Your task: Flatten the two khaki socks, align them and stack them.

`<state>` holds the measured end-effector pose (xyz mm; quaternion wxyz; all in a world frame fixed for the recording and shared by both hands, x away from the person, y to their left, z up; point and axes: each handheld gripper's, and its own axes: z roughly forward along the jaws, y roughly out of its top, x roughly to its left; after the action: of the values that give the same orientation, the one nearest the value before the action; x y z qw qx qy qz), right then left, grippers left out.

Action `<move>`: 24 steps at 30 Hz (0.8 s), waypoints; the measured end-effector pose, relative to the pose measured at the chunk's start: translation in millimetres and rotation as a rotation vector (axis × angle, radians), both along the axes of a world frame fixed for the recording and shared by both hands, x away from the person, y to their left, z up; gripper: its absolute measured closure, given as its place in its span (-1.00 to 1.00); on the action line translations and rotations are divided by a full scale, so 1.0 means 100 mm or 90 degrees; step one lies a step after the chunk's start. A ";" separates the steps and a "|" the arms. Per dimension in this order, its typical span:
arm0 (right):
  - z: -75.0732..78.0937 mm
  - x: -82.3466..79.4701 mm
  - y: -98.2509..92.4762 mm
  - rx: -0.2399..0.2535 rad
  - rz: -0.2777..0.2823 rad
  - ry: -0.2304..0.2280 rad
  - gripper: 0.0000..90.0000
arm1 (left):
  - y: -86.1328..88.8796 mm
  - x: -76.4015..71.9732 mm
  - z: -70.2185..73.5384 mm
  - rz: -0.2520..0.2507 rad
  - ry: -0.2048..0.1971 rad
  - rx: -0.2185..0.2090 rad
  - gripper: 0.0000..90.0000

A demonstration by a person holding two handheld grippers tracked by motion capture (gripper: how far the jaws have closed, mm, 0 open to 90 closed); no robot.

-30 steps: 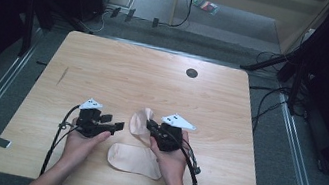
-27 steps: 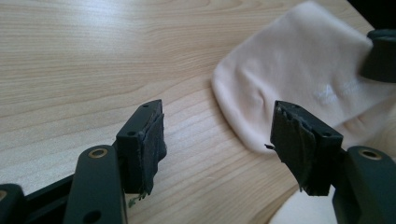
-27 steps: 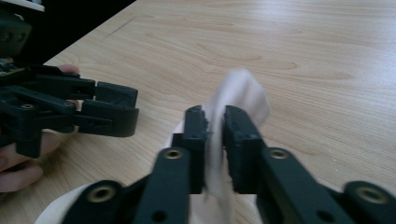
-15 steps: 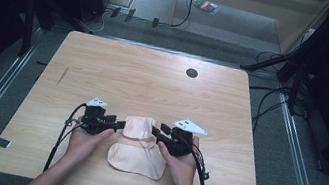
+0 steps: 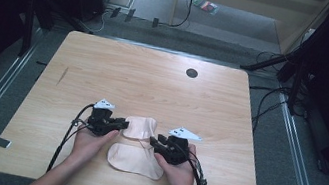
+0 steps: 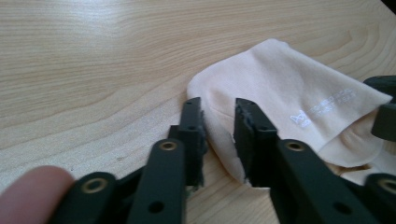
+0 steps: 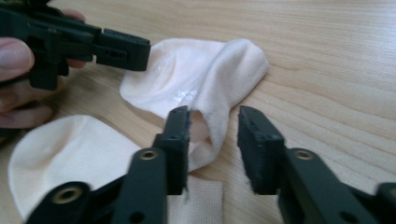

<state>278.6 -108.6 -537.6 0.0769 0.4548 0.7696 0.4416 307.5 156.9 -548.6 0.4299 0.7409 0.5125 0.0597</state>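
The left gripper (image 6: 217,121) view alone shows pale lettering on the soft sock (image 6: 289,93). Both grippers' jaws, just closing, straddle its edges with a gap left; right gripper (image 7: 212,126).

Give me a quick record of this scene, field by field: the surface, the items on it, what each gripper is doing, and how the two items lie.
surface: wooden table
items: two pale socks
far sock: lies flat between the grippers
near sock: flat, near the table's front edge
left gripper: jaws have just been closing, with the far sock's edge between them
right gripper: jaws have just been closing, with the far sock's other end between them
grip: pads not seen pressing
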 end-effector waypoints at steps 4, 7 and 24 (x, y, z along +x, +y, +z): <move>-0.03 0.02 -0.01 -0.002 -0.006 -0.003 0.98 | 0.00 0.00 0.00 -0.017 0.000 -0.002 0.98; -0.02 0.02 -0.01 -0.009 -0.013 -0.012 1.00 | 0.01 -0.01 0.00 -0.017 -0.004 -0.003 0.98; 0.09 0.05 0.06 -0.021 0.010 -0.098 0.53 | 0.32 -0.02 0.03 0.036 -0.015 0.012 0.99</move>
<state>284.1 -102.1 -528.5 0.1397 0.4120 0.7721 0.4632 305.8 188.6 -545.9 0.4272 0.7292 0.5276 0.0857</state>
